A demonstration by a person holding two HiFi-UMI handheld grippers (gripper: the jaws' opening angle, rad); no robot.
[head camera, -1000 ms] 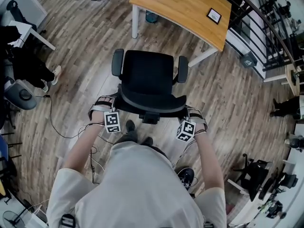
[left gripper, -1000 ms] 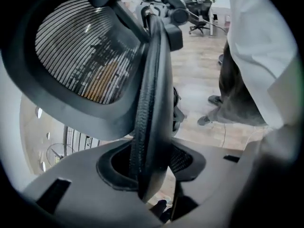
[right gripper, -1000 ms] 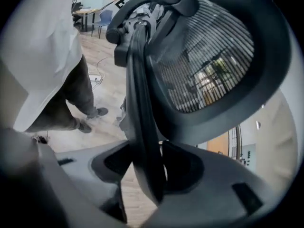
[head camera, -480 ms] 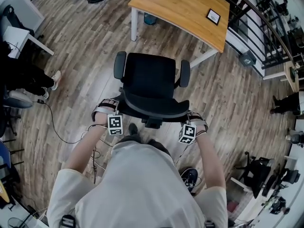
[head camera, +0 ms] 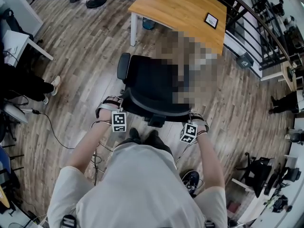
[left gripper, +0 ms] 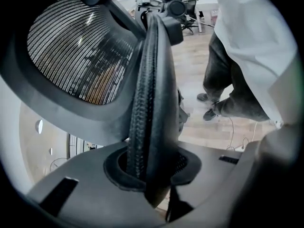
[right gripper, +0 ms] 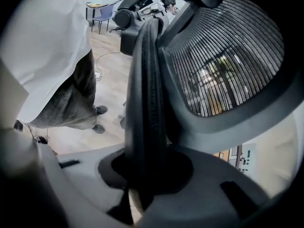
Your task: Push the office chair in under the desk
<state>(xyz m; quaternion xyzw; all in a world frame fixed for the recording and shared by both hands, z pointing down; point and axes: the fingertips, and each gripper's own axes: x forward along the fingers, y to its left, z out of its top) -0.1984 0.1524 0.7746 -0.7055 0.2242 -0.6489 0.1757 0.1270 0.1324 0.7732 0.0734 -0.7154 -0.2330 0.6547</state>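
Plank floor [head camera: 85,56]; left tongs [left gripper: 152,175], right tongs [right gripper: 145,175] just closed onto ribbed rim [left gripper: 145,89] of mesh office chair [head camera: 147,87].

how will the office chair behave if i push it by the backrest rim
The office chair will probably glide easily on the smooth wood floor, though its wheels are hidden. The backrest rim, on which the left gripper and right gripper have just closed, looks stiff; the mesh may flex. Pushed that high, it could swivel or tilt slightly.
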